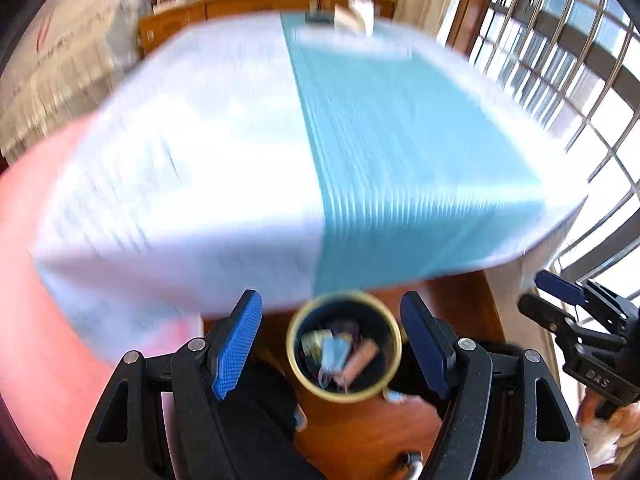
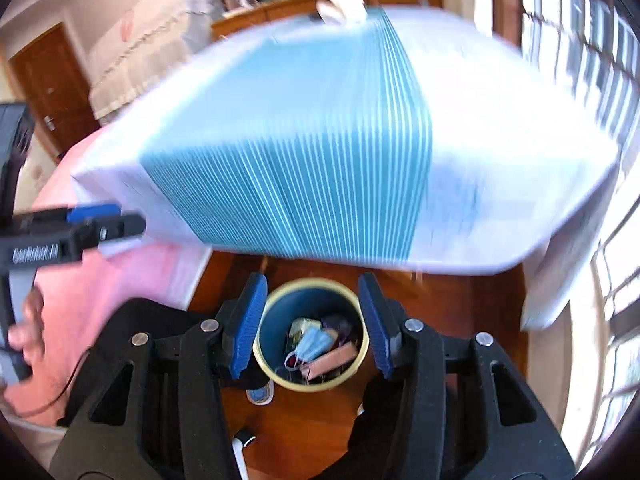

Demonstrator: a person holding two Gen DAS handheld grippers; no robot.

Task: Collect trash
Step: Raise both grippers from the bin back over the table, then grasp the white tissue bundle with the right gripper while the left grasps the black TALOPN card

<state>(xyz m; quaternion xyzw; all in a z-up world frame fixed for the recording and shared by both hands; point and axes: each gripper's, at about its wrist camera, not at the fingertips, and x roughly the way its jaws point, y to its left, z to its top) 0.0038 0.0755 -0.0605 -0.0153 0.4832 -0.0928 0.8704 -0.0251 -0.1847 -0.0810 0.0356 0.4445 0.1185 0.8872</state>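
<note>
A round bin with a yellow rim (image 1: 291,344) (image 2: 308,304) stands on the wooden floor, far below both grippers. In it lie a blue face mask (image 2: 314,344) (image 1: 334,350), a brown wrapper (image 2: 328,364) and other scraps. My left gripper (image 1: 330,300) is open, its blue pads wide apart with nothing held; the bin shows between them. My right gripper (image 2: 312,280) is open too and holds nothing. Each gripper appears in the other's view: the right gripper (image 1: 560,300) at the right edge, the left gripper (image 2: 108,216) at the left edge.
A table with a white cloth (image 1: 200,160) and a teal striped runner (image 2: 300,160) juts over the floor just beyond the bin. Pink fabric (image 1: 40,280) lies to the left, barred windows (image 1: 560,60) to the right. A slipper (image 2: 260,394) rests by the bin.
</note>
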